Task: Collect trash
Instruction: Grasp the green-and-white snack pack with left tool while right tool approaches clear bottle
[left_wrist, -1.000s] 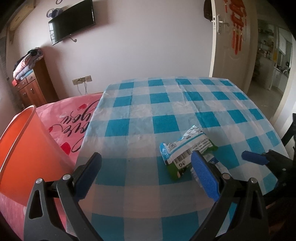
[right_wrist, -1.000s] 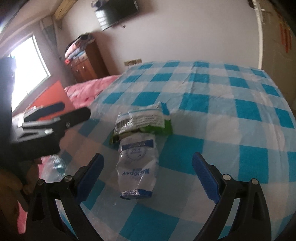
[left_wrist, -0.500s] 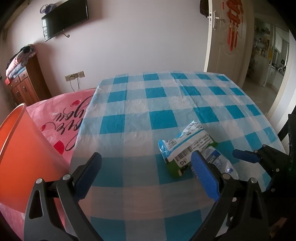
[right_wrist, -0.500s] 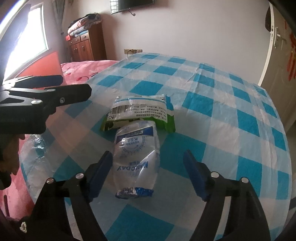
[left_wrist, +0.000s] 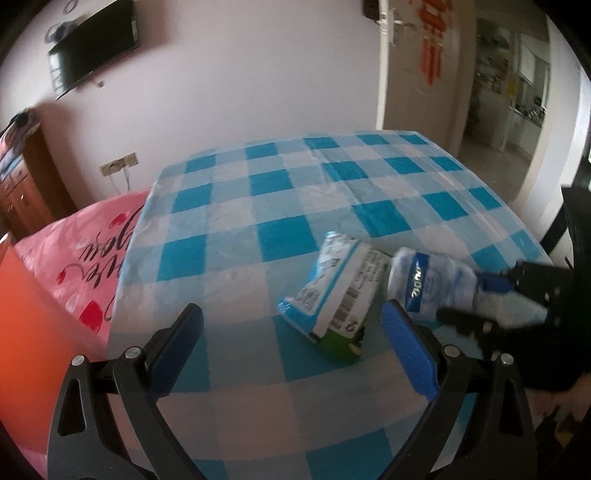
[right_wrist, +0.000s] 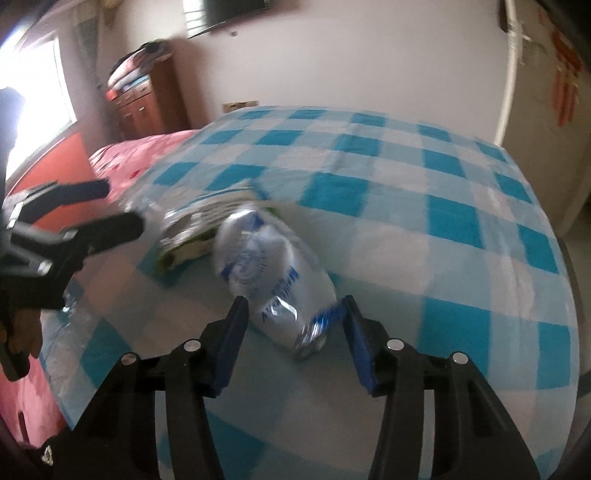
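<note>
A: Where's the trash?

B: A clear plastic bag with blue print lies on the blue-and-white checked worktop, its near end between the fingers of the right gripper. Just beyond it, touching, is a green and white wrapper with a barcode.

A: Is the bag gripped?

B: The right fingers are closing with the bag's end between them. The right pad sits at the crumpled blue edge; the frame is blurred, so I cannot tell whether both pads press on it yet. In the left wrist view the bag looks lifted at the far end, with a blue pad at its tail.

A: And the left gripper?

B: The left gripper hangs over the worktop with its fingers wide apart and nothing between them. The wrapper lies just ahead, near its right finger.

A: What surrounds that?

B: An orange bin stands at the left of the worktop, beside a pink cloth with lettering. A wall-mounted television, a wooden cabinet and a white door are farther back.
</note>
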